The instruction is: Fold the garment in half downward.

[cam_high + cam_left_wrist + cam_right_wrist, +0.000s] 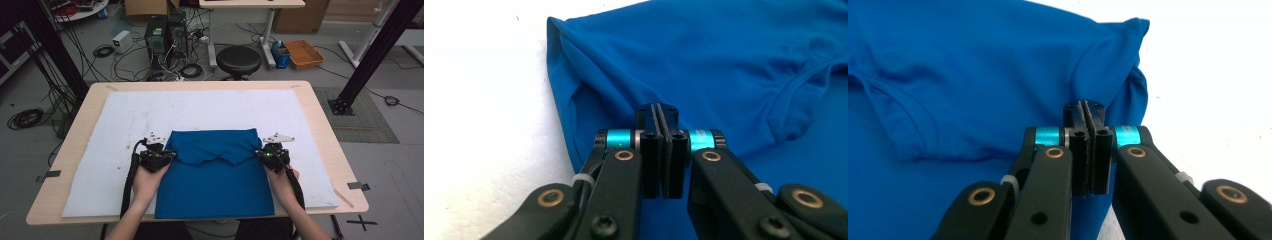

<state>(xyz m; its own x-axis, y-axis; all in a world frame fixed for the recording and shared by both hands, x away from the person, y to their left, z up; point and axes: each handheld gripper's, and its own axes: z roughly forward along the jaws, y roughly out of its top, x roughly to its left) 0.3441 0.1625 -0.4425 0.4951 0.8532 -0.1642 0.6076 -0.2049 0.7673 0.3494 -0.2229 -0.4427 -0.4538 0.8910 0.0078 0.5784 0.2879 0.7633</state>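
A blue shirt (215,175) lies flat on the white mat (125,120) that covers the wooden table (325,130), its near edge reaching the mat's front. Its far part is folded back toward the person, the sleeves meeting in a shallow point at the middle. The left gripper (167,155) sits at the shirt's left edge, the right gripper (262,154) at its right edge, both beside the fold. In the left gripper view (663,112) the jaws stand pressed together; whether cloth is pinched between them cannot be told. The right gripper view (1084,111) shows the same: jaws together against the shirt's edge.
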